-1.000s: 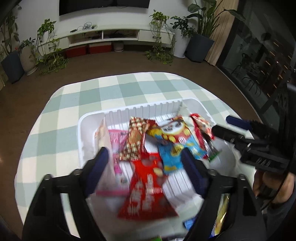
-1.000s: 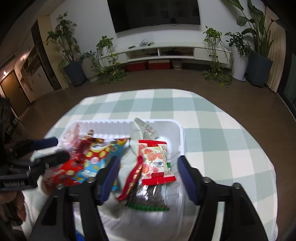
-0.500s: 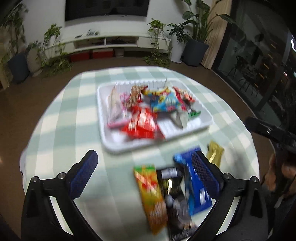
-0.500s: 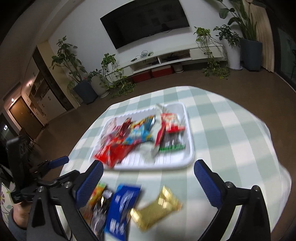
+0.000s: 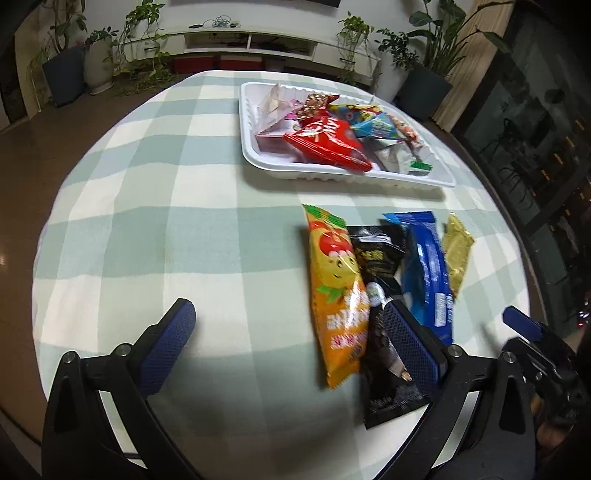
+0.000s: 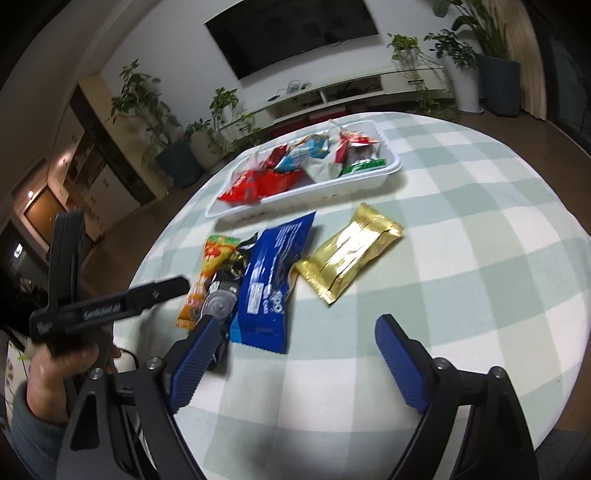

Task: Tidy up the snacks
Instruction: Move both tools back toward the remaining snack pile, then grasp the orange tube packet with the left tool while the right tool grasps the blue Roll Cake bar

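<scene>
Left wrist view: left gripper (image 5: pixel 291 325) spread wide, orange packet (image 5: pixel 338 291) just inside its right finger. Right gripper (image 6: pixel 295 339) likewise spread, blue packet (image 6: pixel 271 284) just ahead.

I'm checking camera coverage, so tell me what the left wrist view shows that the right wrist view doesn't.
Only the left wrist view shows the open left claw head-on and the dark glass doors beside the table. Only the right wrist view shows the wall-mounted TV, the open right claw head-on, and the hand holding the left tool. Both show the white tray of snacks and the orange, black, blue and gold packets on the checked tablecloth.
</scene>
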Tool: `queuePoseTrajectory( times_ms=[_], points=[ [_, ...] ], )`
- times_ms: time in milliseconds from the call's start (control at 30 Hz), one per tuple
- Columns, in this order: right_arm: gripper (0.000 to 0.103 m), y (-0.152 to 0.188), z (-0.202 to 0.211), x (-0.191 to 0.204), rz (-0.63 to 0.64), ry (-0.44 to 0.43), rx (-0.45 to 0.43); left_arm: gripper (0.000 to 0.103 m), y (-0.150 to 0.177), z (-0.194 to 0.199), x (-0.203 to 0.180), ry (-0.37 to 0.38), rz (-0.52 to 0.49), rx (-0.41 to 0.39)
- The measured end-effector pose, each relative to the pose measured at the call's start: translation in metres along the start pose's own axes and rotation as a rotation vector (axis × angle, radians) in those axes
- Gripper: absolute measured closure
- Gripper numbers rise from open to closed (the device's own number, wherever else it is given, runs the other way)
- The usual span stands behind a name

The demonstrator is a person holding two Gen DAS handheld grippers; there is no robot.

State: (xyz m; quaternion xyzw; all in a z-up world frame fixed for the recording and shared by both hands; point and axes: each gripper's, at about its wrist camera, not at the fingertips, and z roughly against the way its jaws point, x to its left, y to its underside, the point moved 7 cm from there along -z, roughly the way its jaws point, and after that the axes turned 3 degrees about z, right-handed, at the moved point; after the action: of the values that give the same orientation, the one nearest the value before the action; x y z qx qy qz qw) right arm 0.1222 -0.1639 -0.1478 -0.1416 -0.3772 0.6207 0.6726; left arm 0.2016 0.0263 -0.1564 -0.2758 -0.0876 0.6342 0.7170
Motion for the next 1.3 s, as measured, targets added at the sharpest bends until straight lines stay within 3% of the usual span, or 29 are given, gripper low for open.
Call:
queuePoseTrajectory(
  times_ms=[233, 300, 333, 367, 633, 800, 1067, 1300],
  points=[
    [0.021, 0.003, -0.005, -0.008, -0.005, 0.009, 0.001, 0.002, -0.013, -0.026, -0.009, -0.081, -0.067, 0.046],
    [0.022, 0.003, -0.006, -0.009, -0.006, 0.006, 0.007, 0.013, -0.014, -0.033, -0.010, -0.088, -0.078, 0.059],
    [0.022, 0.003, -0.006, -0.008, -0.004, 0.004, 0.006, 0.027, -0.015, -0.036, -0.011, -0.088, -0.082, 0.066],
    [0.022, 0.003, -0.006, -0.008, 0.000, 0.006, 0.005, 0.031, -0.016, -0.039, -0.012, -0.095, -0.089, 0.068],
    [0.022, 0.006, -0.008, -0.004, 0.030, 0.019, 0.009, 0.032, -0.019, -0.046, -0.013, -0.148, -0.131, 0.072],
    [0.022, 0.007, -0.009, -0.002, 0.050, 0.031, 0.009, 0.034, -0.020, -0.047, -0.015, -0.141, -0.144, 0.067],
    [0.022, 0.009, -0.012, -0.002, 0.068, 0.047, 0.019, 0.080, -0.015, -0.038, -0.019, -0.121, -0.178, 0.060],
    [0.023, 0.012, -0.017, -0.001, 0.085, 0.065, 0.032, 0.087, -0.009, -0.034, -0.021, -0.118, -0.204, 0.057]
  ],
)
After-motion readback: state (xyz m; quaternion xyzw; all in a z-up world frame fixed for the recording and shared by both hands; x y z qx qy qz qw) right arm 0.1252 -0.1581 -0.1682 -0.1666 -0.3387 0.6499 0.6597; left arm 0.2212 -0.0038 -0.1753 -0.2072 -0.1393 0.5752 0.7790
